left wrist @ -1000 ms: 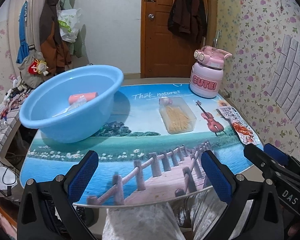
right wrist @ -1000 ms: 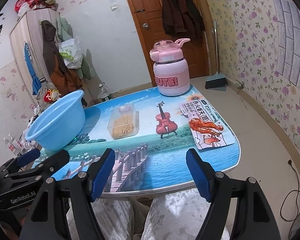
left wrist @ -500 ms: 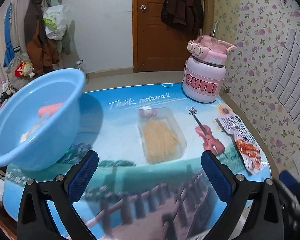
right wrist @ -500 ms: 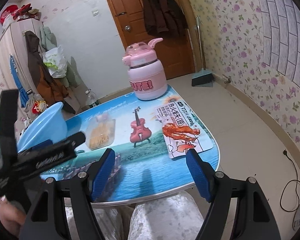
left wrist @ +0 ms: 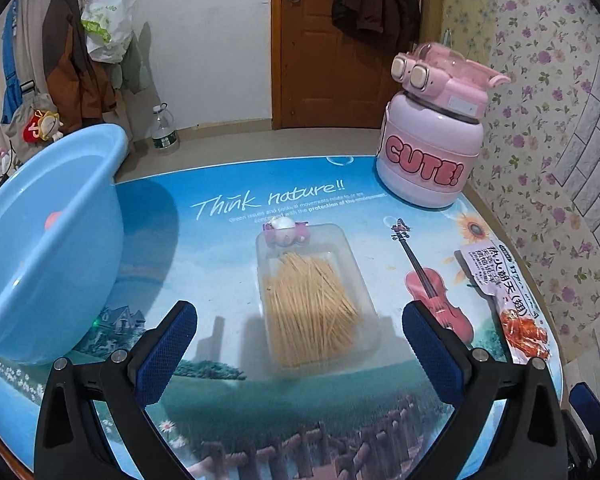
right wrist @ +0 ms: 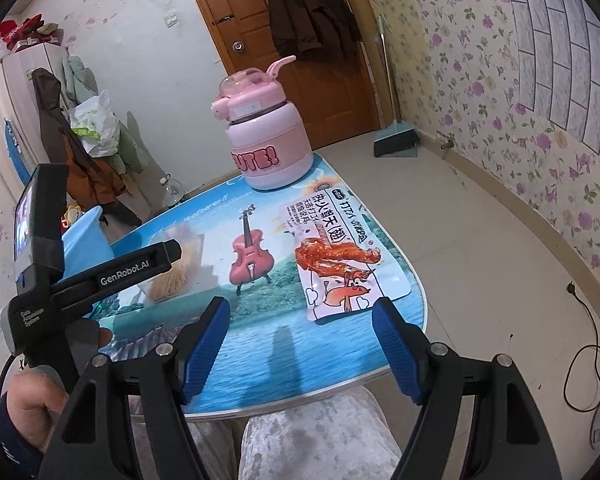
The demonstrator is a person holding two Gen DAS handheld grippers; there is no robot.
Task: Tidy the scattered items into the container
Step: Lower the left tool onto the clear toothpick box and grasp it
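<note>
We see the left gripper (left wrist: 300, 344) above the worktop (left wrist: 220, 272), jaws released, the toothpick box (left wrist: 314, 292) lying between them but untouched. The basin (left wrist: 48, 248) stands at nine o'clock from the box; an orange item inside it is too blurred to identify. The bottle (left wrist: 430, 152) stands at one o'clock, the snack packet (left wrist: 508, 300) at three o'clock near the edge. The right gripper (right wrist: 300, 344) hangs with jaws released and empty, the packet just beyond them.
</note>
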